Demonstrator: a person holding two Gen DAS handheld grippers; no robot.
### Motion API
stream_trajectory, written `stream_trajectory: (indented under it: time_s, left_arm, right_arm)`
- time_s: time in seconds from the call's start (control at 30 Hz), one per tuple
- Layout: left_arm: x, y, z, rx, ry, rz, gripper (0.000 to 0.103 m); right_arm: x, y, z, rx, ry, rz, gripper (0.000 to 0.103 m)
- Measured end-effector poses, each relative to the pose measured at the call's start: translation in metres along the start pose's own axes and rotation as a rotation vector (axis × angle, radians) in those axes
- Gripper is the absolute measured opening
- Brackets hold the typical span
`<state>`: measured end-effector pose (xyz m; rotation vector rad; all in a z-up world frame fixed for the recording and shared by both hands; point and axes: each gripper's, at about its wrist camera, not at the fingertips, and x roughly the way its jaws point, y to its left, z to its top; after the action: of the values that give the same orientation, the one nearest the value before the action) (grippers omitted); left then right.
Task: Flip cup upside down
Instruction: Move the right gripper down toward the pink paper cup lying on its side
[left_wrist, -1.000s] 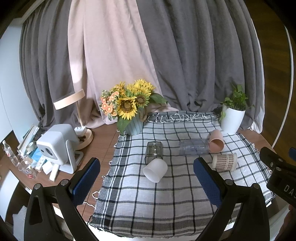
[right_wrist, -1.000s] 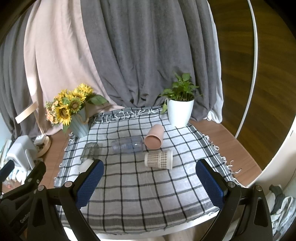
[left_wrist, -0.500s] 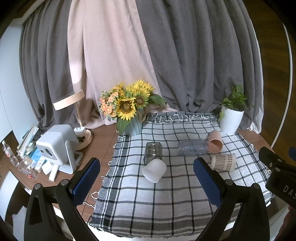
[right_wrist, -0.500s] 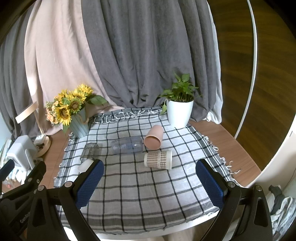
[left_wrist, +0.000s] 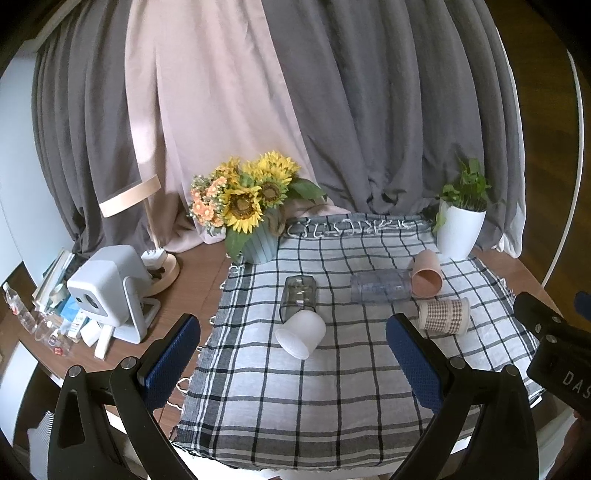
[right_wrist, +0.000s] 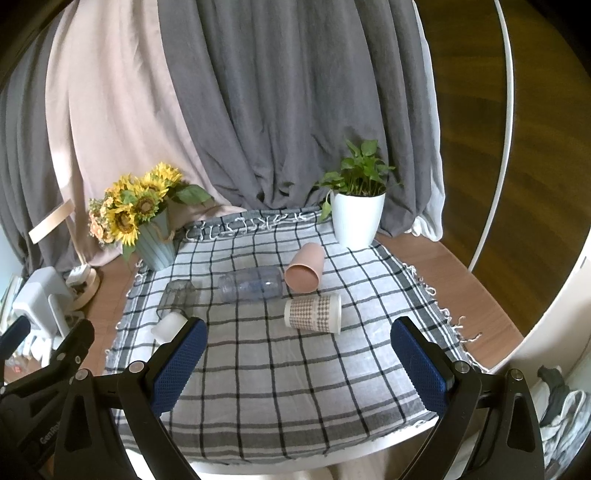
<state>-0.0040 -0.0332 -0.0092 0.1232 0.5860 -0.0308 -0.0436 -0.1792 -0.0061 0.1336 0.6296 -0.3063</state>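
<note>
Several cups lie on their sides on a checked cloth (left_wrist: 332, 387): a white cup (left_wrist: 301, 333), a smoky grey glass (left_wrist: 298, 297), a clear tumbler (left_wrist: 380, 287), a pink cup (left_wrist: 426, 273) and a houndstooth paper cup (left_wrist: 445, 315). In the right wrist view they show too: white cup (right_wrist: 170, 325), grey glass (right_wrist: 176, 298), clear tumbler (right_wrist: 250, 283), pink cup (right_wrist: 304, 267), paper cup (right_wrist: 313, 314). My left gripper (left_wrist: 293, 363) is open and empty, held above the cloth's near part. My right gripper (right_wrist: 295, 363) is open and empty, likewise short of the cups.
A sunflower vase (left_wrist: 255, 210) stands at the cloth's back left, a white potted plant (left_wrist: 460, 225) at the back right. A white device (left_wrist: 107, 288), a lamp base (left_wrist: 162, 266) and clutter sit left of the cloth. The table edge runs close in front.
Both views shifted only slightly; the cups sit a touch higher in the left wrist view. Both grippers stay open.
</note>
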Motion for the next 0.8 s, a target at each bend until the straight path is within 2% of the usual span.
stream_trajectory:
  time_s: [0.3,0.43,0.53,0.8]
  left_arm:
    - [0.044,-0.024,0.021,-0.028,0.079,-0.031,0.103]
    - [0.071,-0.043,0.032,-0.032,0.148,-0.035,0.103]
    - [0.092,-0.058,0.039,-0.030,0.195,-0.056,0.103]
    - [0.148,-0.088,0.059,0.016,0.303,-0.041,0.103]
  right_arm:
    - [0.046,-0.024,0.024,0.008,0.055,0.018,0.100]
    - [0.069,-0.035,0.036,0.016,0.082,0.030,0.100]
    - [0.095,-0.043,0.049,0.019,0.114,0.050,0.100]
    - [0.164,-0.050,0.078,0.019,0.201,0.108,0.100]
